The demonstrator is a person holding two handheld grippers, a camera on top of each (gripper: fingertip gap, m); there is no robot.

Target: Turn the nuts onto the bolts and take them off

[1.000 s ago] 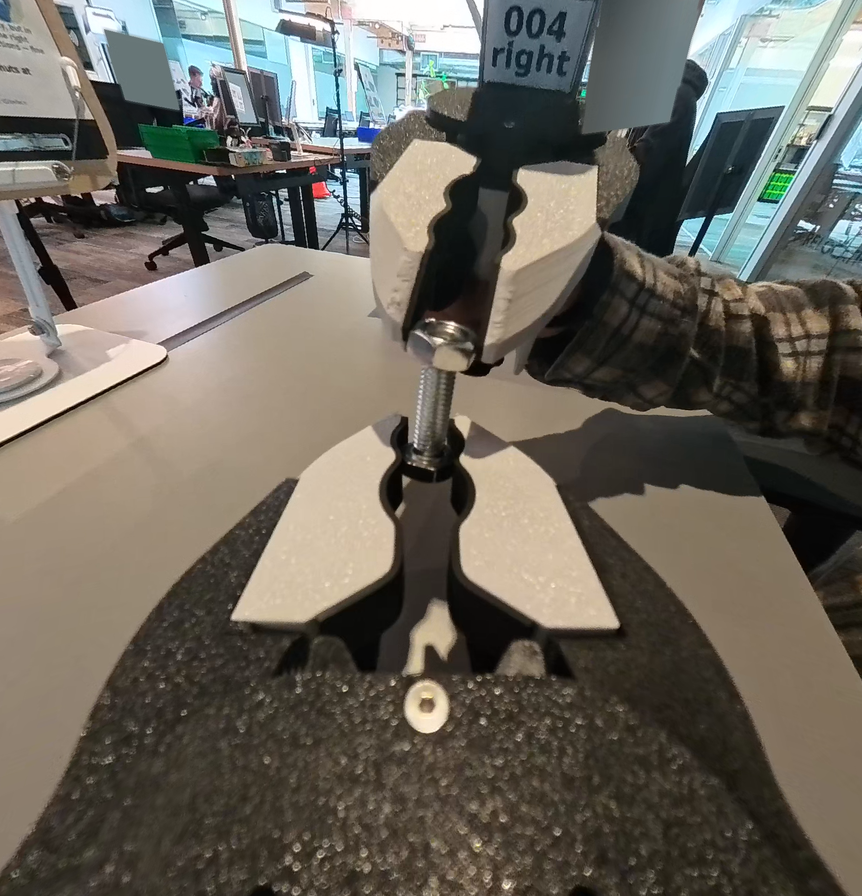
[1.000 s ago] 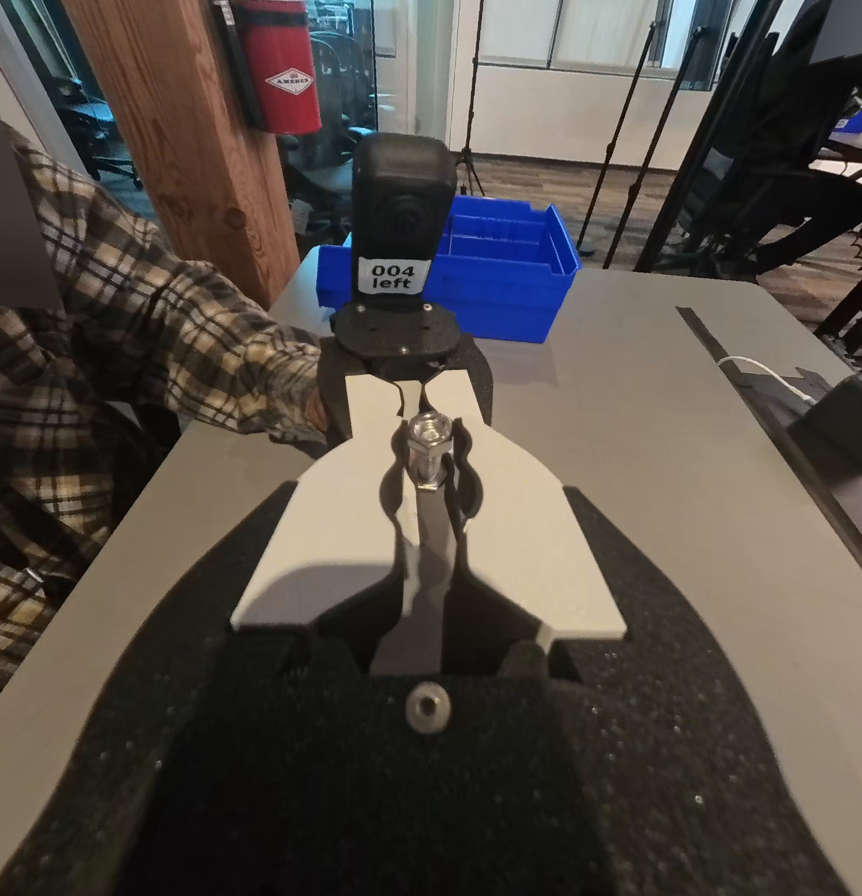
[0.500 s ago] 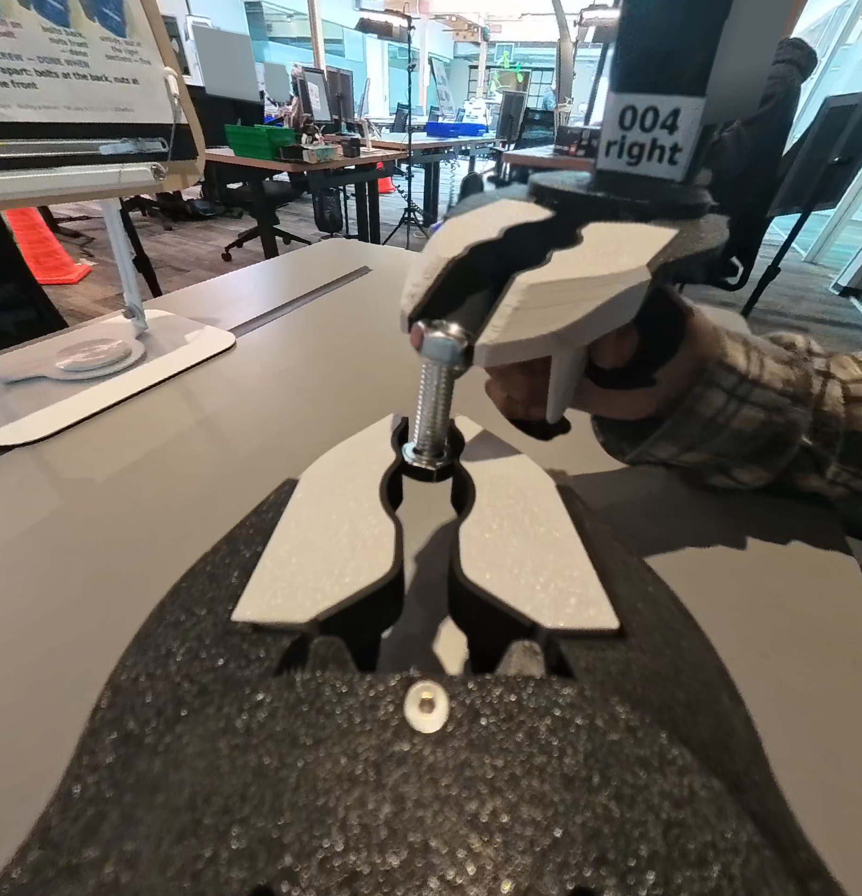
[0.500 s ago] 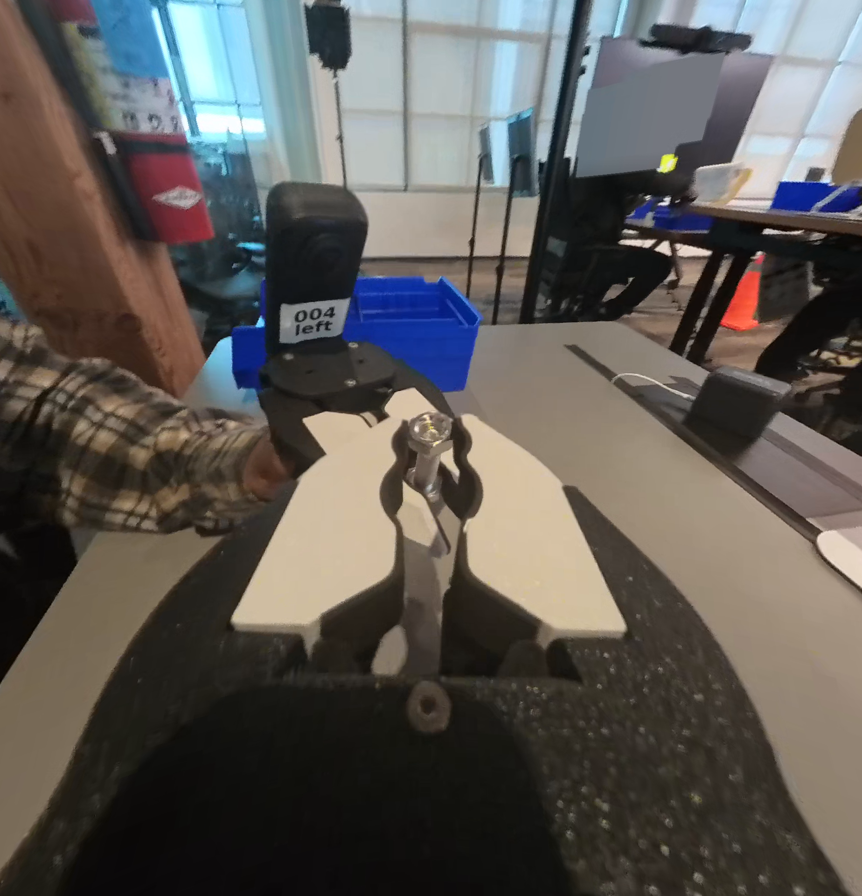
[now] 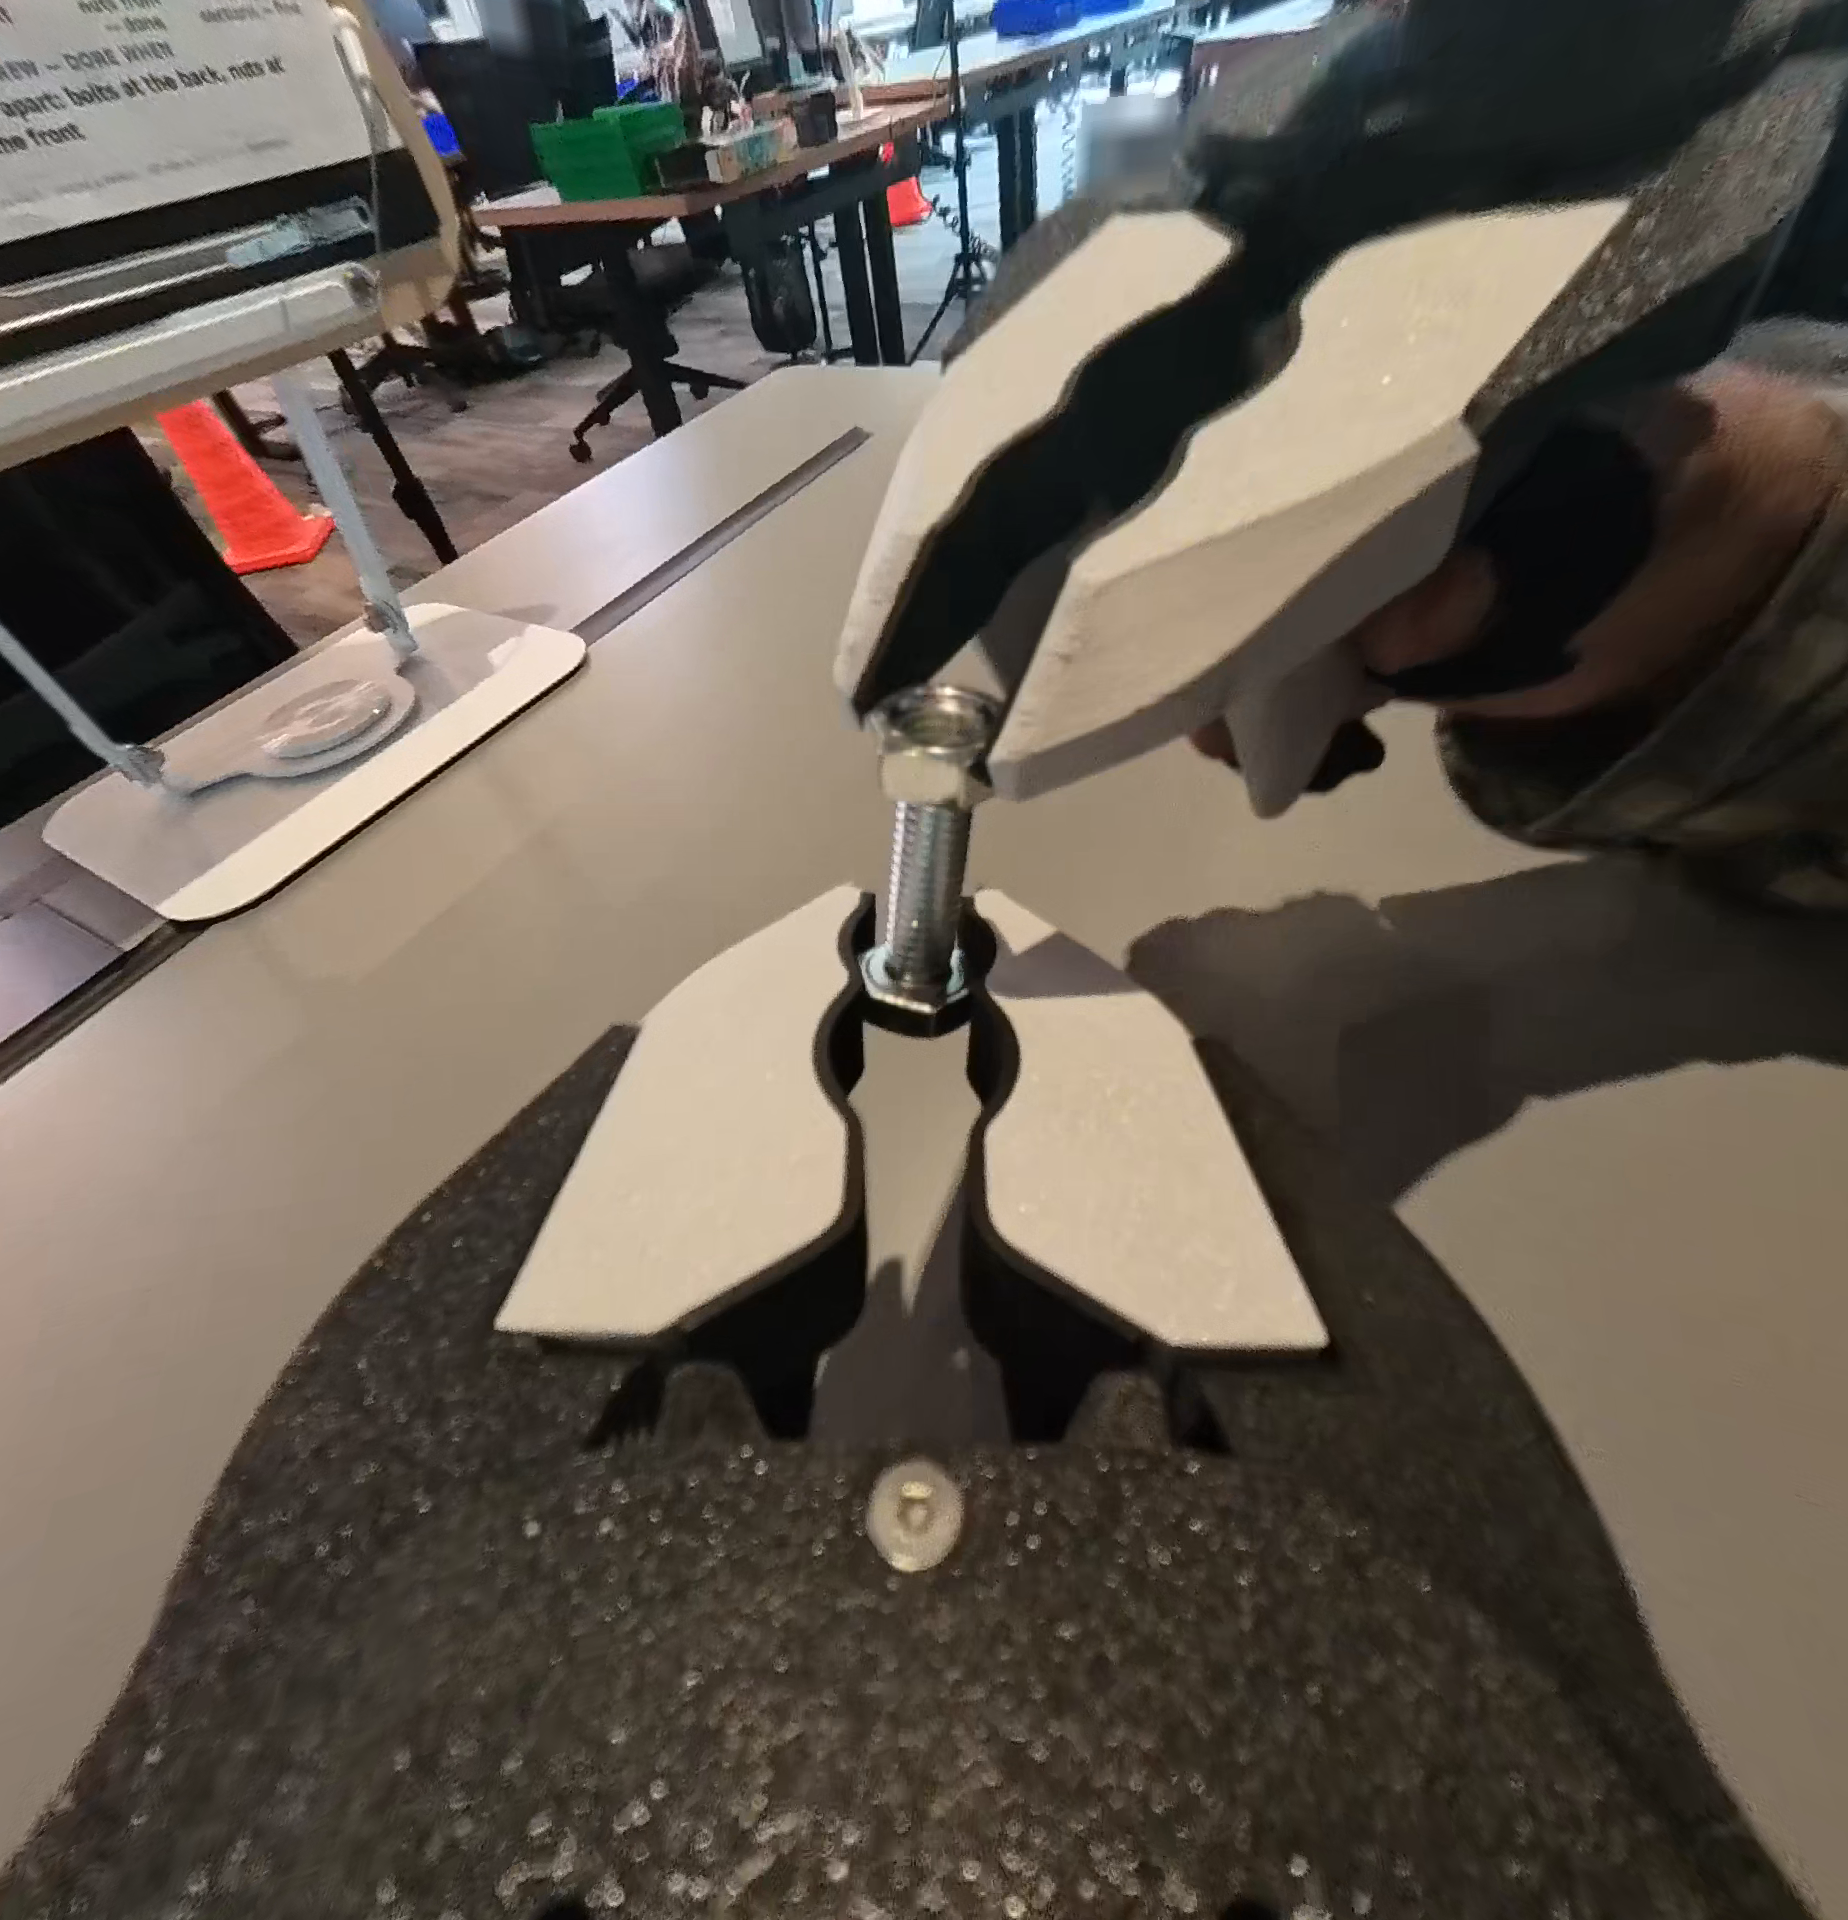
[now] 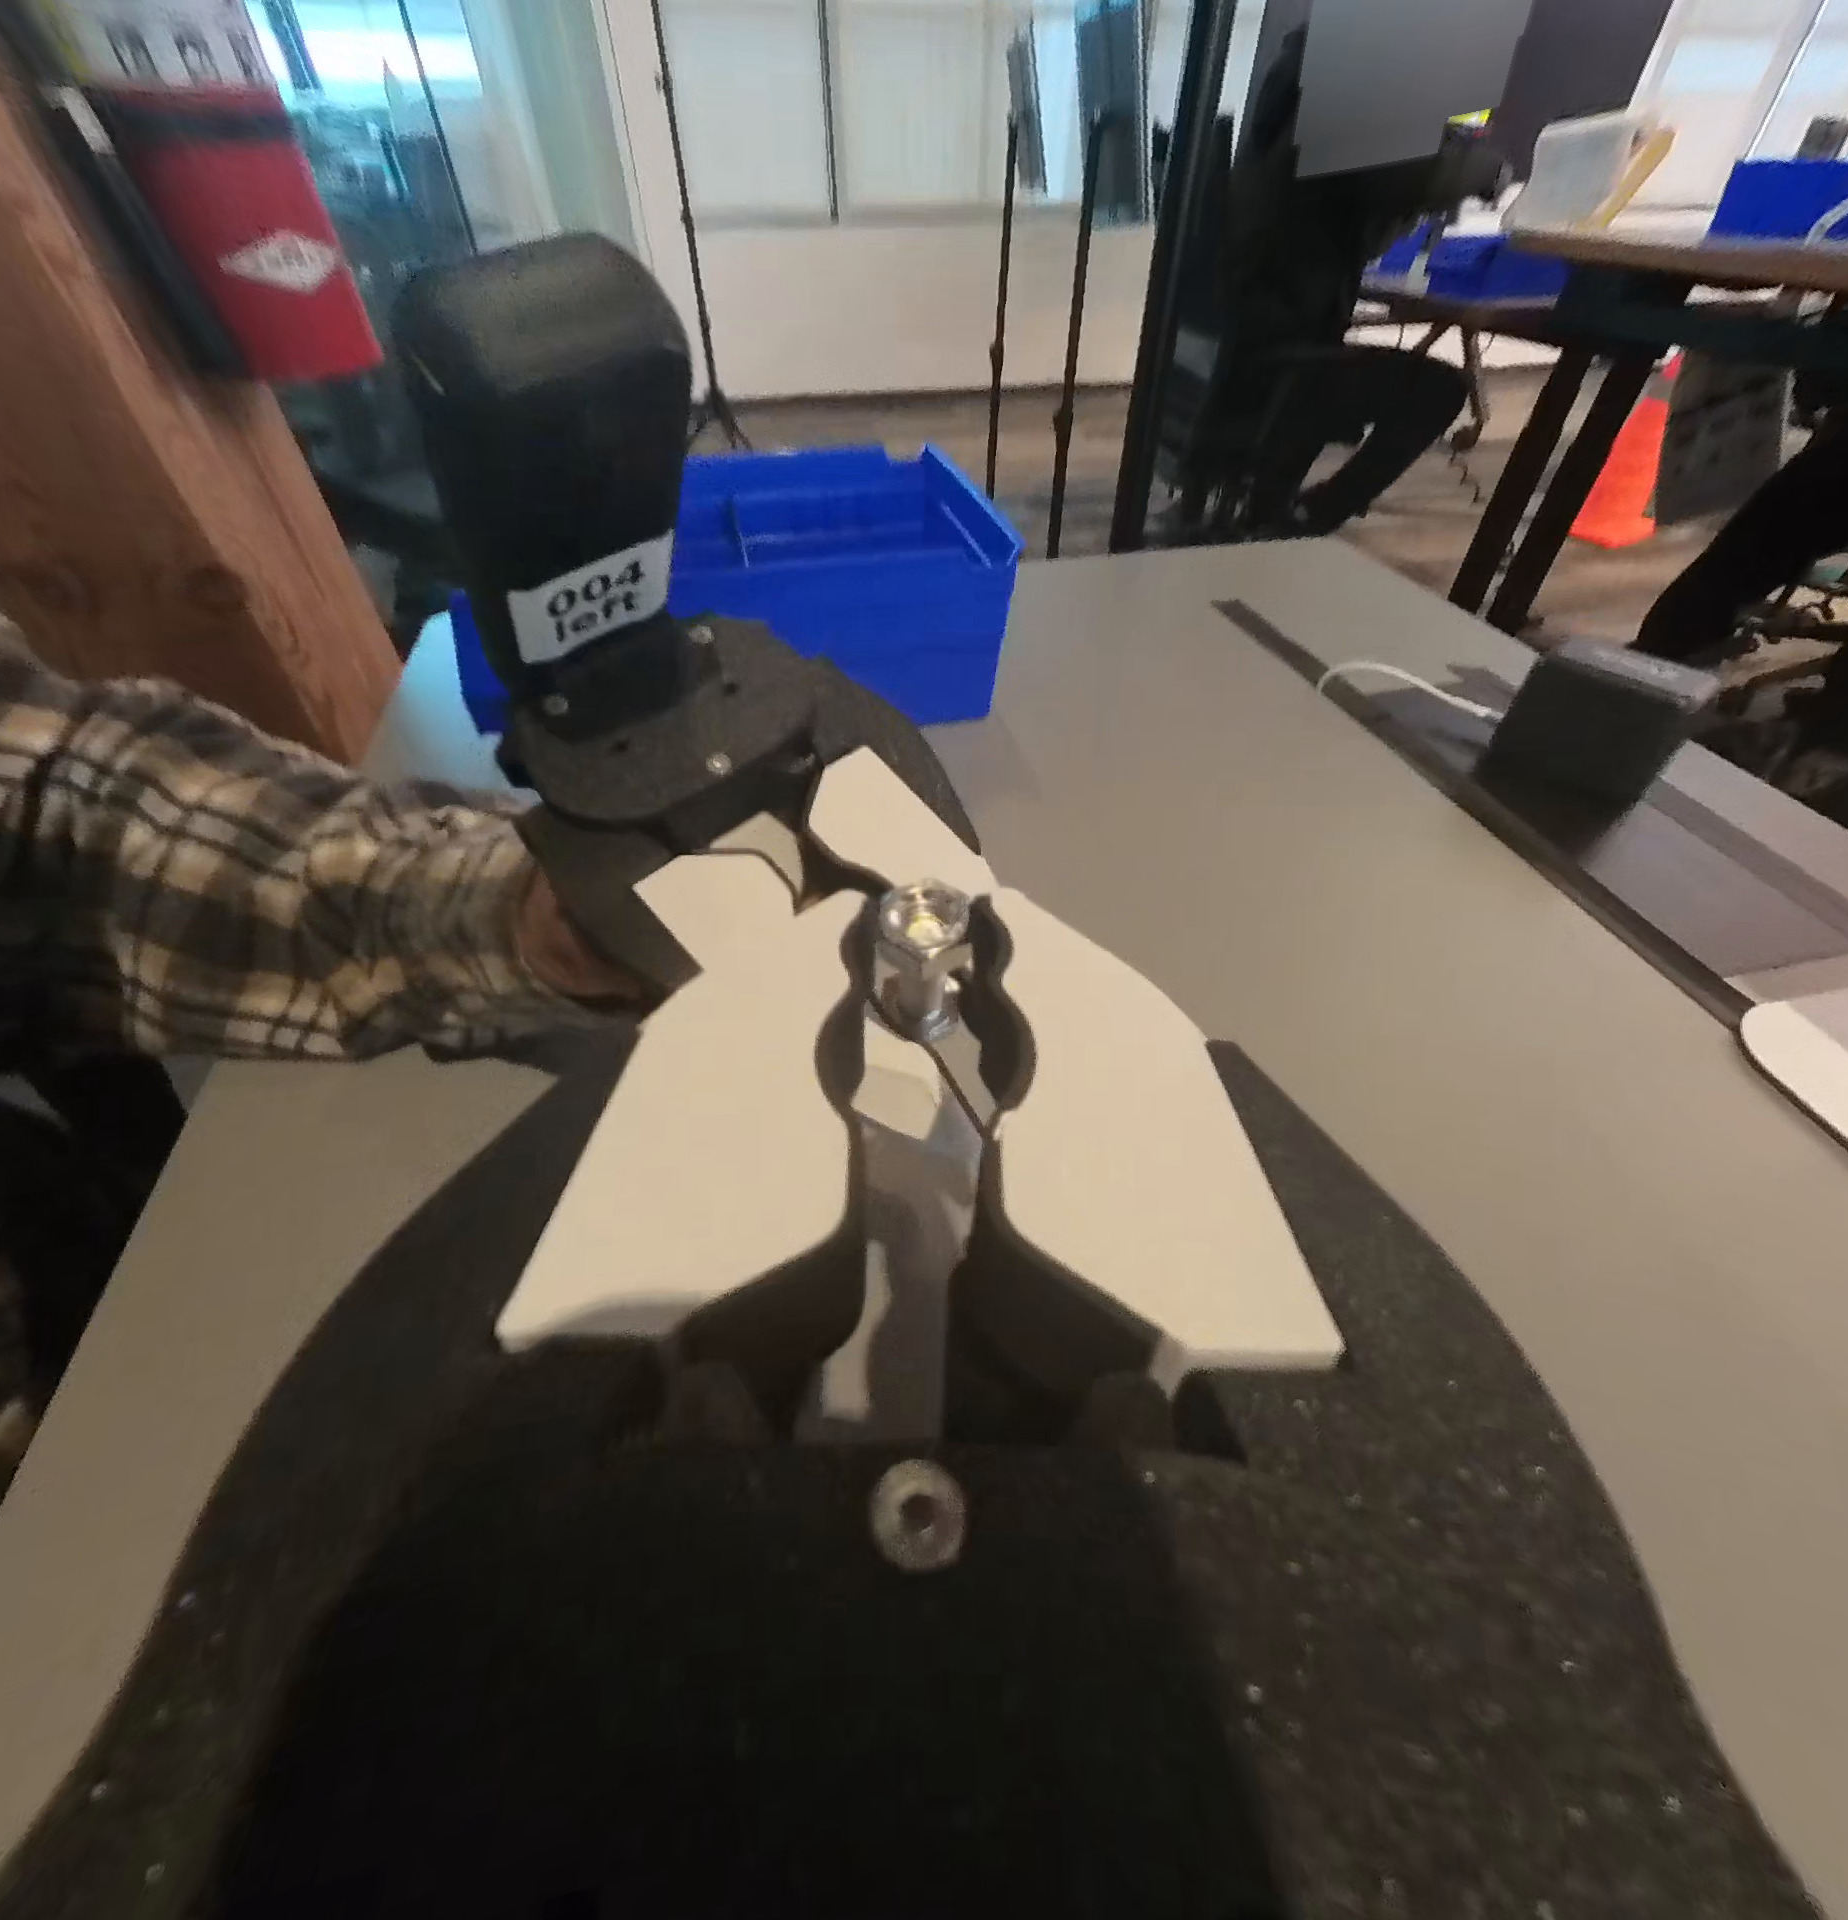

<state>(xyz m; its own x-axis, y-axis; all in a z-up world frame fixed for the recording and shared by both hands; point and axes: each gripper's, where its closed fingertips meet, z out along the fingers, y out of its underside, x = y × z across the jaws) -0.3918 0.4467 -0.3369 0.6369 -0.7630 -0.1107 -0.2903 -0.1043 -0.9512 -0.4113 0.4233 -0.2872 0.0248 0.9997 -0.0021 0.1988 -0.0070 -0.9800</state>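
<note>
Left tool (image 5: 915,961) level clamping bolt (image 5: 925,868), right tool (image 5: 935,727) tilted gripping nut (image 5: 928,743)

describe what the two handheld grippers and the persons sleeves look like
Both the left gripper and right gripper have flat, pale grey fingers with wavy black inner edges on rough black bodies. A black camera block with a white label tops the left one. Sleeves are brown-and-cream plaid.

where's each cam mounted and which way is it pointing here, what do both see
Left wrist view: on the left gripper, looking along its fingers over the grey table; shows the right gripper, a hand.
Right wrist view: on the right gripper, facing the blue bin; shows the left gripper, a plaid sleeve.
Shared: the upright bolt, head held low, nut on top.
</note>
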